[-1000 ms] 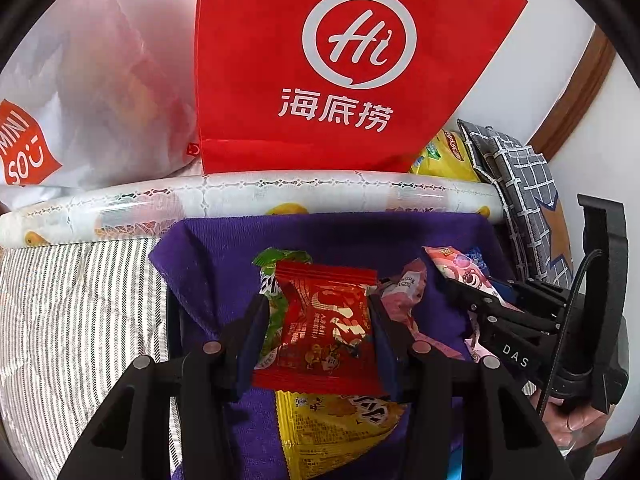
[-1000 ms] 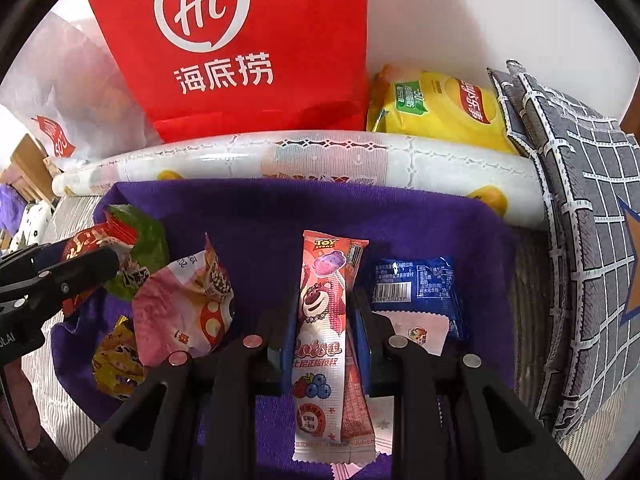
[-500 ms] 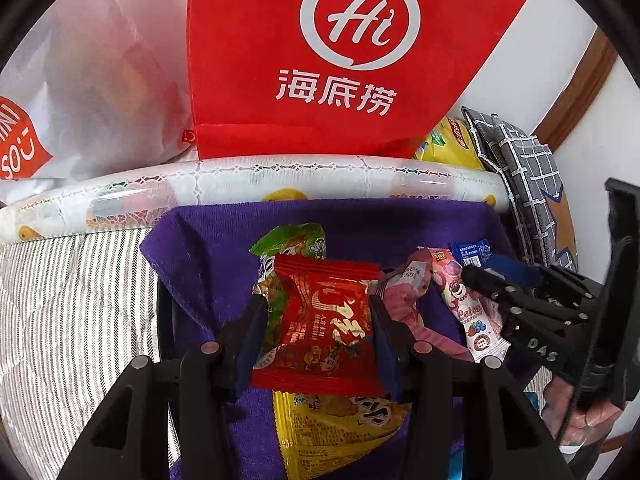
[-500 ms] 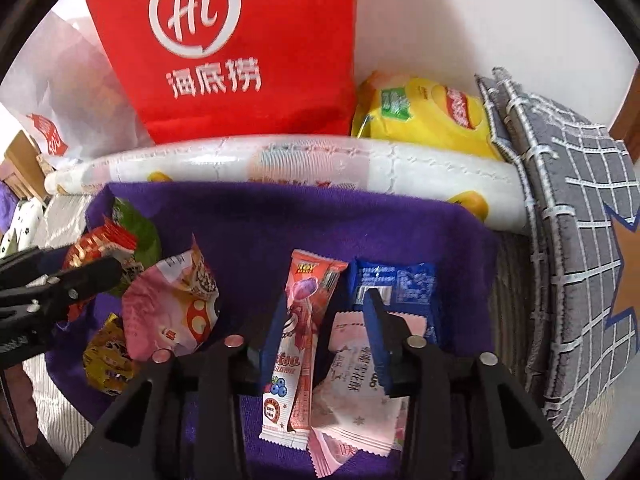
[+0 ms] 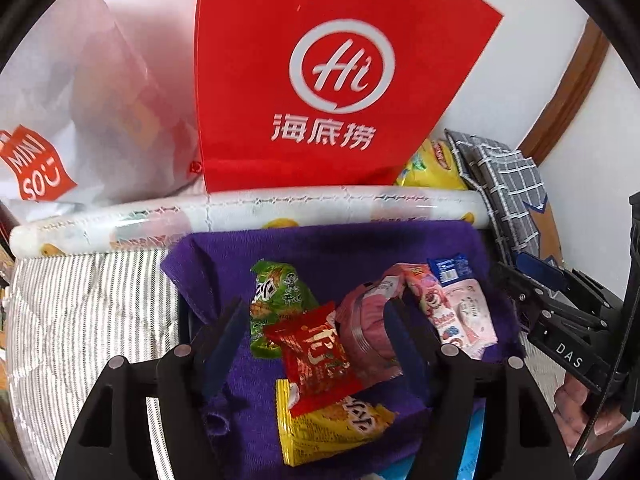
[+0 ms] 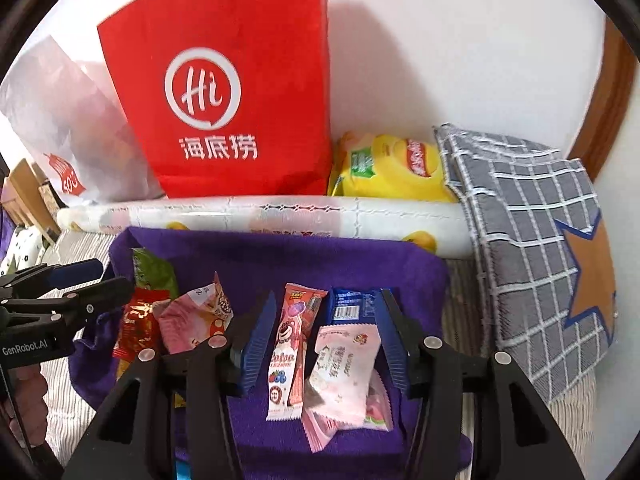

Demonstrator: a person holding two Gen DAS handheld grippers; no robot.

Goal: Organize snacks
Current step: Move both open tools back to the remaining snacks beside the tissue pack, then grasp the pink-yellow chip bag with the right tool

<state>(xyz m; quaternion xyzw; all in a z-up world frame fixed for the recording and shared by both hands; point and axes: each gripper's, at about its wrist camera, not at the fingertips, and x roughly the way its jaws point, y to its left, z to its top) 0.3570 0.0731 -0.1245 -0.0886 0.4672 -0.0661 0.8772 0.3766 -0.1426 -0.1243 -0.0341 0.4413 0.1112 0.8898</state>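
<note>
1. Left gripper (image 5: pixel 316 344): jaws just opened, red packet (image 5: pixel 316 360) loose between them on the purple cloth (image 5: pixel 360 252).
2. Right gripper (image 6: pixel 326 340): jaws just opened, pink stick packet (image 6: pixel 290 344) released on the cloth.
3. Lift both clear before reaching again; avoid snagging wrappers.

Both views are evenly and brightly lit. Soft shadows are cast on the wall (image 6: pixel 440 60) behind the red bag (image 6: pixel 224 92). Edges are bent by fisheye distortion and ringed by black vignette; slight blur is seen.
</note>
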